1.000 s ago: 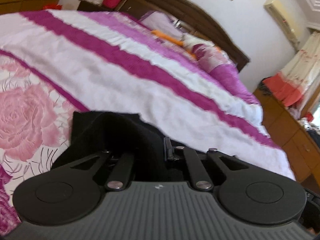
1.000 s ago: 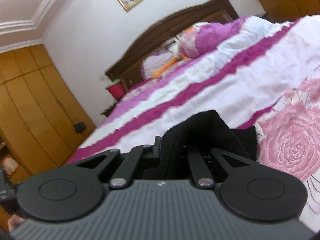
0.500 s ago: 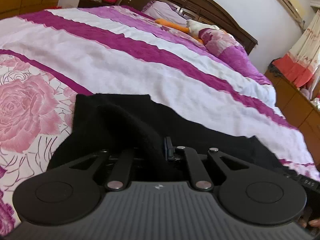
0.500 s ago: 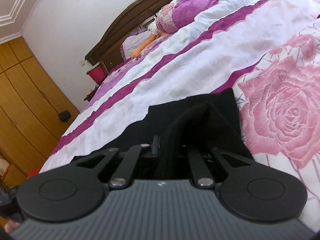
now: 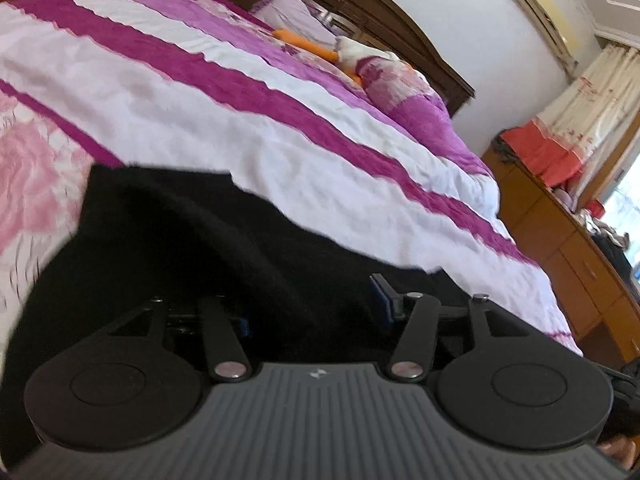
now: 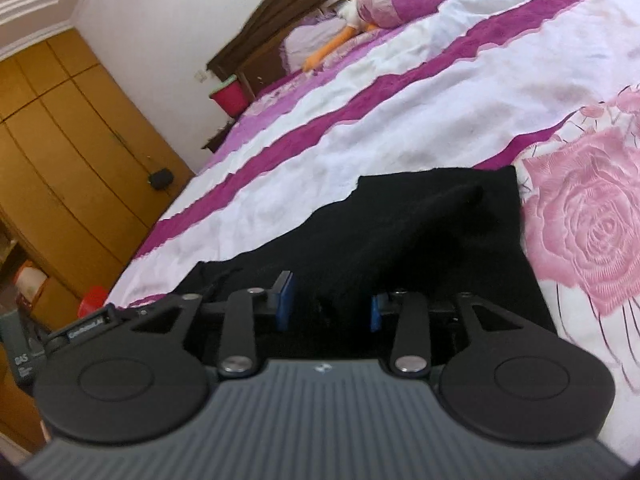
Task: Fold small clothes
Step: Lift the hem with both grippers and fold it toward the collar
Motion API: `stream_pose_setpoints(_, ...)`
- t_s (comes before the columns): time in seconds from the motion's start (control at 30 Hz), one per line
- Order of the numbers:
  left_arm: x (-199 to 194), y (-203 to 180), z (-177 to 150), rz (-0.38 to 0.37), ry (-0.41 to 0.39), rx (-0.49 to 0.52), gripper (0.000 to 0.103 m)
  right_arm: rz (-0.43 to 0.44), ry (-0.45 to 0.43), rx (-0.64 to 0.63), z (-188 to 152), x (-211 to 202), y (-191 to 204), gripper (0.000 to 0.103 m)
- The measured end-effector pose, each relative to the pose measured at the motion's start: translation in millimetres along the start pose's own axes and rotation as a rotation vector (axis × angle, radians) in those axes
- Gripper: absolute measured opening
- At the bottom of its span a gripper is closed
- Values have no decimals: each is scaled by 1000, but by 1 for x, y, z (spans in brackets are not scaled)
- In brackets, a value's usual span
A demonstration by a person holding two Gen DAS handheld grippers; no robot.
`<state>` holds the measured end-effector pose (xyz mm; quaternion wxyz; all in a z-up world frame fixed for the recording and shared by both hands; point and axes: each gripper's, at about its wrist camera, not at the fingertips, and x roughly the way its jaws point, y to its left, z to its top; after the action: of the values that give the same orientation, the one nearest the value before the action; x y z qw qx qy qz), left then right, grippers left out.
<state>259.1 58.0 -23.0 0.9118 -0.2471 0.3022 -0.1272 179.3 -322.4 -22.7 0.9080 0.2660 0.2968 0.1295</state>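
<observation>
A black garment [image 5: 208,240] lies spread on the bed, its far edge folded flat on the bedspread; it also shows in the right wrist view [image 6: 420,236]. My left gripper [image 5: 316,308] sits low over the cloth with its jaws spread apart; black fabric lies between them and hides the fingertips. My right gripper [image 6: 328,304] is open, its blue pads [image 6: 285,300] apart with a ridge of black cloth lying loose between them.
The bedspread [image 5: 280,128] is white with purple stripes and pink roses [image 6: 592,220]. Pillows [image 5: 396,80] and a dark headboard are at the far end. A wooden wardrobe [image 6: 60,152] stands beyond one side, a wooden dresser [image 5: 560,248] beyond the other.
Both grippers lowered the black garment onto the bed and opened their jaws, letting go of the cloth. More of the garment now lies flat.
</observation>
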Motion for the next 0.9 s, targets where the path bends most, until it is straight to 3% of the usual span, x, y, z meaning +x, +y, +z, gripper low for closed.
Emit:
stream_pose_setpoints(0.1,5,5,17,20,-43,19,60,13,-7,27,14,7,-4,40)
stream_pose_setpoints(0.23,13,14,39,66,-60,39,60,-33,-30,53,30,23,-15,40)
stream_pose_setpoints(0.37,10,22,51,56,-58,36,59,3,-41,107,39,33,-27,40)
stream_pose_setpoints(0.7,12,8,26,24,26,156,60,-35,-74,-8,37,5,-16,40)
stream_pose_setpoints(0.83,30,14,6,156,47,232,58,-75,-19,-124,25,7,-6,40)
stream_pose_setpoints(0.9,35,18,0,217,13,284,58,-144,-4,-190,17,14,-5,37)
